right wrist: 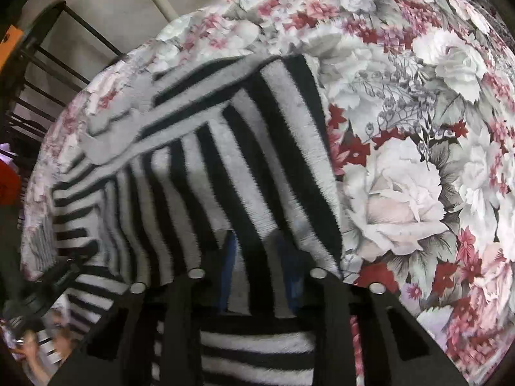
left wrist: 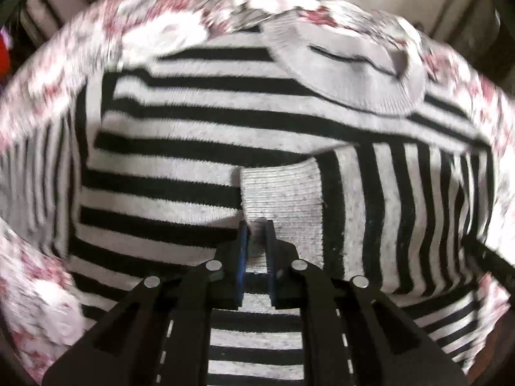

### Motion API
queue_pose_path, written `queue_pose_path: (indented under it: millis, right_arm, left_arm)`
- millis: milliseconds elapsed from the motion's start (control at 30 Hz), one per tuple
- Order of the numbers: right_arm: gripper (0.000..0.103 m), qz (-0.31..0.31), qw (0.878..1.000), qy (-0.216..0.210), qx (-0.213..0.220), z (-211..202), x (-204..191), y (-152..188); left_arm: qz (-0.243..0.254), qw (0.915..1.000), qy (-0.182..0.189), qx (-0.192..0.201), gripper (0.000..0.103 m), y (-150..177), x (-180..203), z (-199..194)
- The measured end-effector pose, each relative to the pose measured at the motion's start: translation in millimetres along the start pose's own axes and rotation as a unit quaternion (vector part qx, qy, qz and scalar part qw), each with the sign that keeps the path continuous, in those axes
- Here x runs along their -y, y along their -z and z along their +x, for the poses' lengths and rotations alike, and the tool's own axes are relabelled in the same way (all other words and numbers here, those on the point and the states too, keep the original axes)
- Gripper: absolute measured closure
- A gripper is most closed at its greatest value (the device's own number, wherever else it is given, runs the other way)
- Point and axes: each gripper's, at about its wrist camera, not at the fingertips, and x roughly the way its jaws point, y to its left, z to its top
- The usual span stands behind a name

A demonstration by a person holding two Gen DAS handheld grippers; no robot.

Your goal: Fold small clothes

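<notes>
Your left fingers (left wrist: 256, 241) are pinched together on the ribbed cuff (left wrist: 283, 199) of the striped sweater (left wrist: 199, 122), low in the centre of the left wrist view, the blue pads nearly meeting with a fold of knit between them. The sleeve (left wrist: 402, 212) lies across the body of the garment, running to the right of the frame, while the grey collar (left wrist: 354, 77) sits at upper right.

In the right wrist view your right fingers (right wrist: 257, 247) sit low centre, mostly buried under striped fabric; they look clamped on the sweater edge, though blur hides the contact.

The risk, as I judge it: the loose knit could slip from either grip if you pull apart too quickly, or the sleeve could drag and bunch the layers beneath, spoiling the fold.

The sweater rests on a floral cover (right wrist: 418, 160) of pink, red and white roses. Beyond it, at upper left, stand dark metal bars (right wrist: 48, 74) against a pale wall (right wrist: 128, 9).
</notes>
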Motion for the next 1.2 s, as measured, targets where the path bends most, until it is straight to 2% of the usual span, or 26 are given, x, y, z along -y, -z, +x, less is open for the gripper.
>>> queue_pose_path:
  millis: [67,167,200,233,267,333,367,400,500,567,600,633,667,700,733,767,833,867,933,1033,1067,1200]
  right_arm:
    - [0.079,0.001,1.000,0.006,0.011,-14.7,-4.6,-1.3]
    - [0.078,-0.011,0.998,0.001,0.056,-42.1,-11.1,-1.3]
    - [0.078,-0.016,0.998,0.004,0.066,-47.1,-12.9,-1.5]
    - [0.077,-0.018,0.997,0.006,0.070,-48.8,-13.3,-1.9]
    - [0.077,-0.017,0.998,0.007,0.067,-46.4,-12.7,-1.8]
    - [0.077,-0.016,0.999,0.020,0.040,-31.5,-9.3,-0.4]
    - [0.077,-0.017,0.999,0.031,0.011,-16.4,-6.5,1.0]
    - [0.077,-0.021,0.999,0.031,-0.003,-6.3,-5.3,2.5]
    - [0.077,-0.017,0.999,0.039,0.009,-15.3,-11.0,1.3]
    - [0.076,-0.027,0.999,0.024,0.038,-32.0,-21.7,-0.1]
    - [0.075,-0.039,0.998,0.022,0.049,-37.4,-28.1,-0.5]
    - [0.069,-0.049,0.997,0.023,0.055,-39.1,-33.6,-0.5]
    - [0.064,-0.054,0.997,0.032,0.045,-32.5,-37.9,-0.3]
    - [0.061,-0.051,0.998,0.039,0.027,-23.5,-35.9,0.4]
    - [0.059,-0.044,0.998,0.048,-0.004,-7.5,-35.8,0.3]
    - [0.059,-0.040,0.997,0.054,-0.024,6.1,-33.6,3.2]
    - [0.058,-0.049,0.996,0.077,-0.015,0.8,-43.9,3.5]
    - [0.057,-0.048,0.996,0.073,-0.009,-5.4,-48.4,1.9]
    - [0.058,-0.036,0.999,0.036,0.019,-25.7,-59.4,0.5]
    - [0.057,-0.028,0.998,0.023,0.041,-41.3,-70.0,2.5]
    - [0.057,-0.022,0.999,0.019,0.045,-46.0,-73.9,4.4]
    - [0.057,-0.013,0.999,-0.007,0.045,-52.0,-83.6,8.5]
  left_arm:
    - [0.014,0.9997,-0.011,0.014,0.094,0.5,5.0,-15.2]
    - [0.004,0.9981,0.035,0.051,0.093,-3.4,3.4,-42.9]
    - [0.003,0.9955,0.048,0.082,0.092,-6.6,3.3,-56.6]
    - [0.005,0.9938,0.052,0.098,0.086,-10.4,3.9,-62.8]
    - [0.011,0.9934,0.061,0.097,0.078,-11.6,6.7,-60.2]
    - [0.020,0.9950,0.075,0.063,0.076,-8.4,29.8,-41.7]
    - [0.036,0.9962,0.079,0.004,0.072,-5.3,38.5,-12.8]
    - [0.047,0.9964,0.067,-0.021,0.071,2.6,44.2,8.3]
    - [0.079,0.9966,0.025,-0.002,0.072,9.3,56.7,12.6]
    - [0.074,0.9960,0.049,0.014,0.072,5.1,54.2,-0.4]
    - [0.066,0.9946,0.074,0.031,0.069,1.8,49.8,-9.8]
    - [0.067,0.9955,0.055,0.039,0.062,-1.0,47.0,-11.8]
    - [0.068,0.9965,0.032,0.038,0.049,-2.3,44.2,-9.4]
    - [0.062,0.9978,0.004,0.023,0.047,-3.4,37.5,0.7]
    - [0.049,0.9988,-0.004,0.003,0.048,-3.2,29.0,9.6]
    - [0.017,0.9993,0.012,-0.032,0.046,-2.7,10.4,22.6]
    - [-0.018,0.9978,0.041,-0.048,0.047,-3.1,-12.4,24.7]
    - [-0.041,0.9969,0.052,-0.042,0.047,-4.9,-35.3,18.6]
    - [-0.065,0.9959,0.057,-0.025,0.046,-5.2,-64.4,9.6]
    - [-0.123,0.9907,0.057,-0.005,0.043,0.5,-129.8,3.8]
    - [-0.157,0.9861,0.055,0.001,0.043,7.1,-164.4,5.6]
    - [-0.230,0.9720,0.046,-0.004,0.043,23.6,-246.8,20.7]
